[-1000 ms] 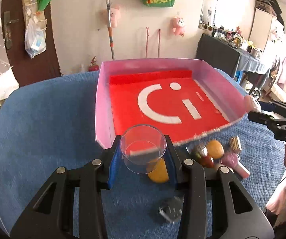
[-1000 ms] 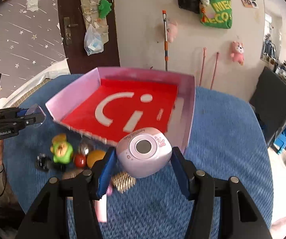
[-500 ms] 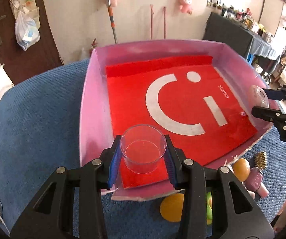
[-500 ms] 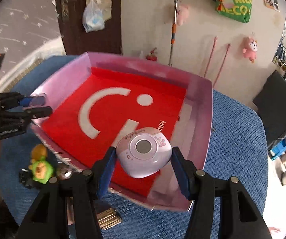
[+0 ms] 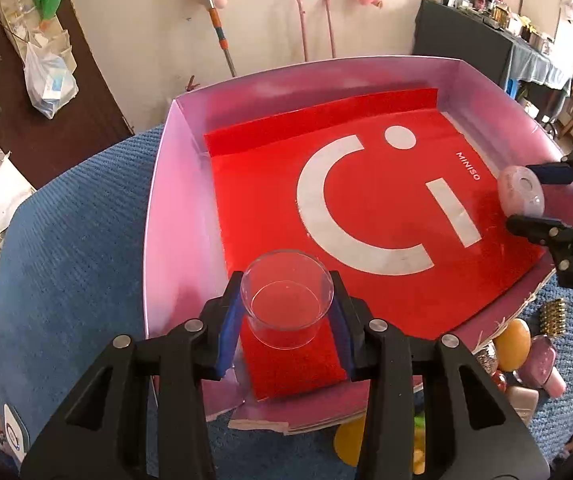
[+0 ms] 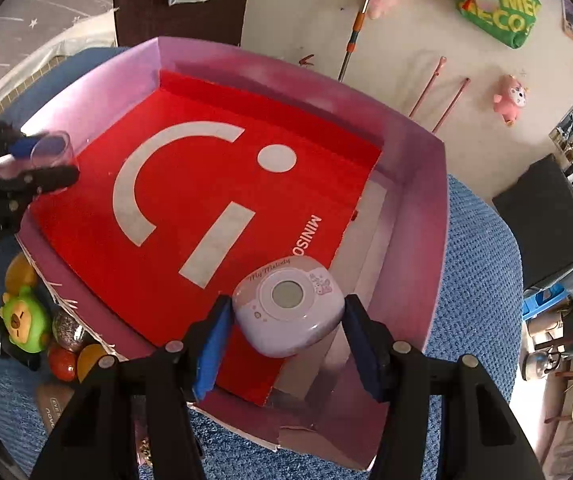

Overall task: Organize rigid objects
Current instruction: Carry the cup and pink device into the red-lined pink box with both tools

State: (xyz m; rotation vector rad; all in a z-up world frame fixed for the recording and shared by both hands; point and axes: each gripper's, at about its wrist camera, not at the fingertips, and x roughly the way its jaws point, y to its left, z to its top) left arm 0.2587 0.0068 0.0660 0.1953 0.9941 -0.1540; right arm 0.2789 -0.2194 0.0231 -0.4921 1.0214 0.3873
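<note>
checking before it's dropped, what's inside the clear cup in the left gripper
The clear cup in the left gripper looks empty; the tray's red liner shows through its base. No part of its inside is hidden.

Pink tray [image 5: 174, 216] lined red with white smiley mark; clear glass cup [image 5: 286, 304]; lilac case [image 6: 288, 312]; blue textured tablecloth [image 5: 66, 248]; green bear toy [image 6: 24, 322].

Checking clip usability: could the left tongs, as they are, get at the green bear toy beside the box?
Probably not: the left tongs are shut on a clear glass cup, and the green bear toy lies outside the pink box's near wall.
</note>
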